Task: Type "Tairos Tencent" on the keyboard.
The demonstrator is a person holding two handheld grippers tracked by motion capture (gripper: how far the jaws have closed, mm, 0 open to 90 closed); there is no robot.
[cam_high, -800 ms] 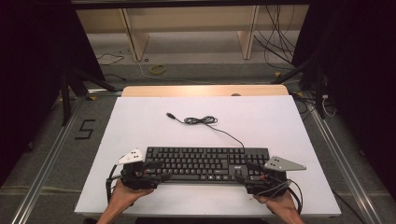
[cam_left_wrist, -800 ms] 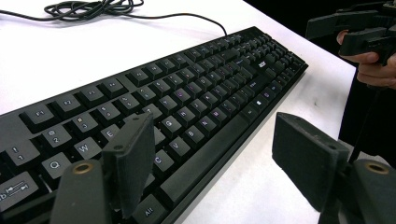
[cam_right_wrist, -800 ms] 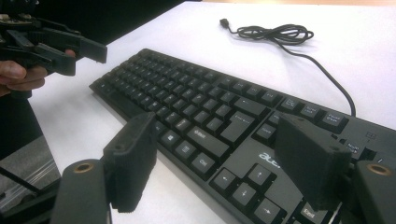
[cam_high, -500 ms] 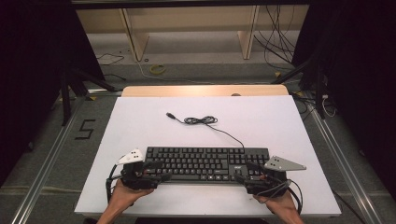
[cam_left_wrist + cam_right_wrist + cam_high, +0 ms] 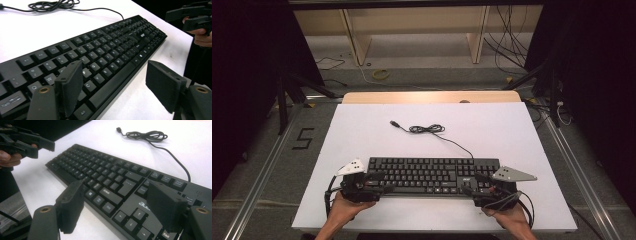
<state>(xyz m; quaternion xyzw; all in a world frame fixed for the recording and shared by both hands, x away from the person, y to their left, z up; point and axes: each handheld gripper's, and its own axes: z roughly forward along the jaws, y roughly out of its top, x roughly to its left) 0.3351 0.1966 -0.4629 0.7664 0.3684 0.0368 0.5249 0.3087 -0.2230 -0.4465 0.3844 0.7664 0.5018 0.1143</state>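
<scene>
On my high view the white table [image 5: 362,130] carries the black keyboard [image 5: 432,175] lying lengthwise along its near edge, its cable [image 5: 427,129] coiled behind it. My left gripper [image 5: 377,184] comes in low at the keyboard's left end, my right gripper [image 5: 472,189] at its right end, each hand holding its tool level and pointing inward. Both sets of jaws stand spread wide, straddling the keyboard's front edge, pinching nothing. I read "acer" beside the arrow keys, plus "End", "Ctrl" and "Tab".
</scene>
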